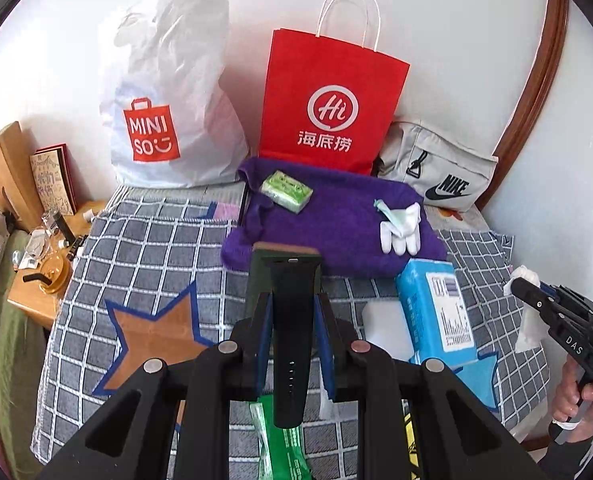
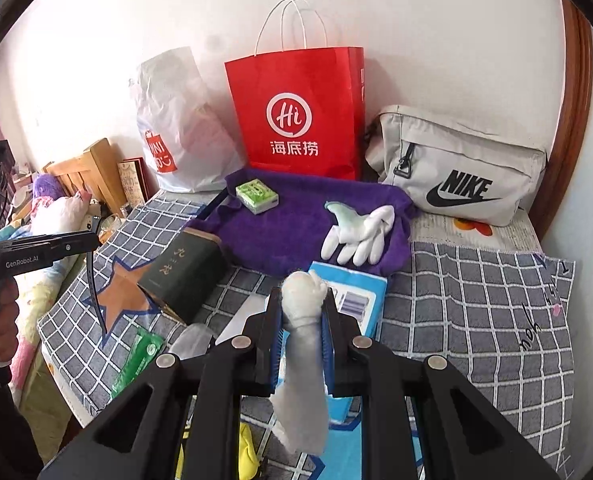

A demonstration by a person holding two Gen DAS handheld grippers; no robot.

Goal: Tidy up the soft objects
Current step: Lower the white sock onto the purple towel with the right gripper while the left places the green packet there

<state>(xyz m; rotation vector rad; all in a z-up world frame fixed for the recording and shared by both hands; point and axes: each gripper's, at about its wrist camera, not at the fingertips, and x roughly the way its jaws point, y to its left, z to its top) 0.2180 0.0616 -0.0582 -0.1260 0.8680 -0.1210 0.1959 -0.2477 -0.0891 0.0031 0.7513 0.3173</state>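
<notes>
My left gripper (image 1: 292,300) is shut on a black perforated strap (image 1: 292,340), which hangs down between the blue pads above the checked bedspread (image 1: 144,248). In the right wrist view the same strap (image 2: 92,284) dangles from the left gripper (image 2: 92,240). My right gripper (image 2: 302,300) is shut on a crumpled white tissue (image 2: 302,320), seen from the left as a white wad (image 1: 530,328) in the right gripper (image 1: 520,286). On a purple towel (image 2: 296,220) lie a green tissue pack (image 2: 256,194) and white gloves (image 2: 360,236).
A red paper bag (image 2: 296,120), a white Miniso bag (image 2: 176,140) and a grey Nike bag (image 2: 456,172) stand along the wall. A dark green box (image 2: 184,272), a blue wipes pack (image 2: 352,292) and a green packet (image 2: 136,360) lie on the bedspread. A cluttered nightstand (image 1: 36,280) is left.
</notes>
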